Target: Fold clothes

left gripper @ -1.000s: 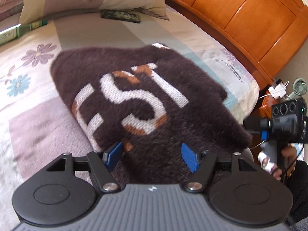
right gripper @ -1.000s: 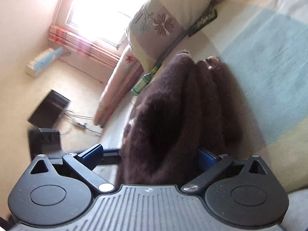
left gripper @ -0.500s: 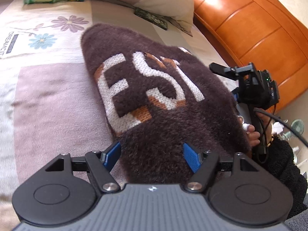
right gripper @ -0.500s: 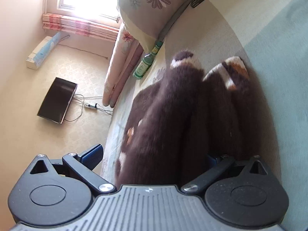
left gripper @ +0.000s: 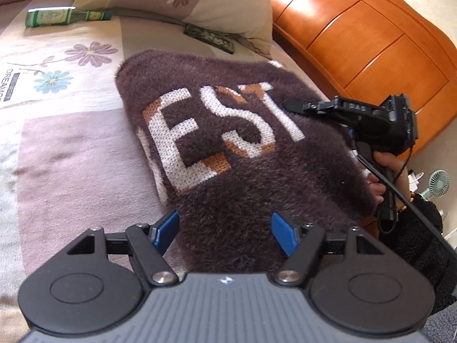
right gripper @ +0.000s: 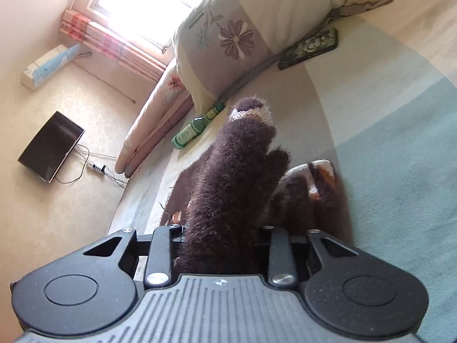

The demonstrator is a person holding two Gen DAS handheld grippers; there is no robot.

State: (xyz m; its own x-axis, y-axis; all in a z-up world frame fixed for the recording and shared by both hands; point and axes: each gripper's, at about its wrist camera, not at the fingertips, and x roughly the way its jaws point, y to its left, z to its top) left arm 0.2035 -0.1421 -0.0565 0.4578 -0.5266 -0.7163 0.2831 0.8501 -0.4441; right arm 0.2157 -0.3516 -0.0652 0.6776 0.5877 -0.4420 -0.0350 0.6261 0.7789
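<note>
Sweater point(left gripper: 245, 177): dark brown fuzzy knit, showing white block letters "EST" edged in orange-tan; cuffs banded white and orange in the right wrist view; bedspread point(left gripper: 71, 154) showing patchwork blocks of mauve, cream, grey and pale blue, printed with purple and blue flowers; pillow point(left gripper: 182, 3) showing cream and taupe panels with a purple daisy; bottle point(left gripper: 54, 17) green with pale label; headboard point(left gripper: 371, 37) glossy orange wood; gripper pads point(left gripper: 281, 234) showing blue on black linkages; curtain point(right gripper: 114, 43) pink striped.

Left tongs point(left gripper: 225, 230) gape wide and angle downward; right tongs point(right gripper: 221, 234) are closing.
</note>
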